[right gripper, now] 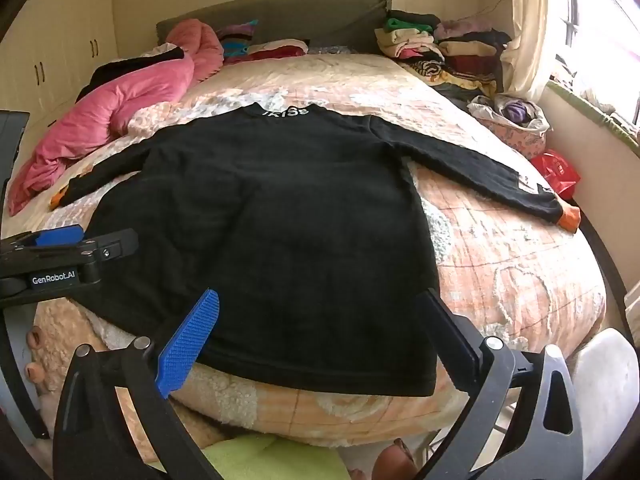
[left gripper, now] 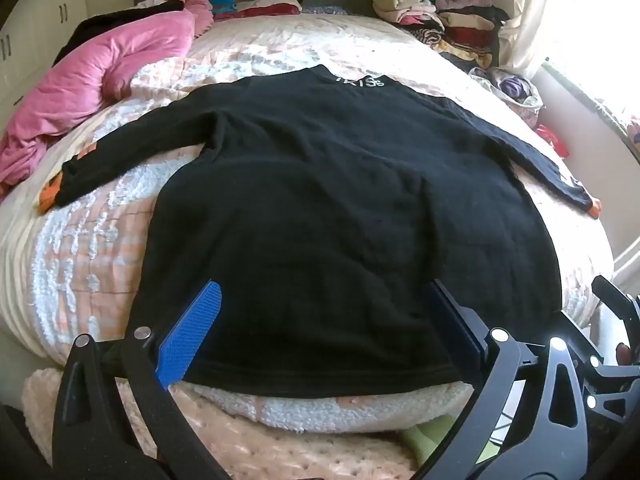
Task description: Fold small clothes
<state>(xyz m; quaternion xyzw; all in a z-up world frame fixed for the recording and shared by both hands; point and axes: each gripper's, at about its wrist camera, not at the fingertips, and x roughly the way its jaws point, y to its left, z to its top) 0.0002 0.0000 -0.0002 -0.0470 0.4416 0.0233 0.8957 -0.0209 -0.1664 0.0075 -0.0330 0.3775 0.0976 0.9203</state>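
A black long-sleeved shirt (left gripper: pixel 344 208) lies flat on the bed, sleeves spread out, orange cuffs at both ends, white lettering at the collar. It also shows in the right wrist view (right gripper: pixel 272 220). My left gripper (left gripper: pixel 320 312) is open and empty, hovering over the shirt's hem near the front edge of the bed. My right gripper (right gripper: pixel 320 320) is open and empty over the hem further right. The left gripper also shows in the right wrist view (right gripper: pixel 60 252) at the left edge, blue pad visible.
A pink blanket (left gripper: pixel 92 76) is bunched at the bed's left. Stacks of folded clothes (left gripper: pixel 440 20) sit at the far right by the headboard. A bag of clothes (right gripper: pixel 516 120) and a red bag (right gripper: pixel 556 172) lie by the window wall. A wardrobe (right gripper: pixel 60 52) stands left.
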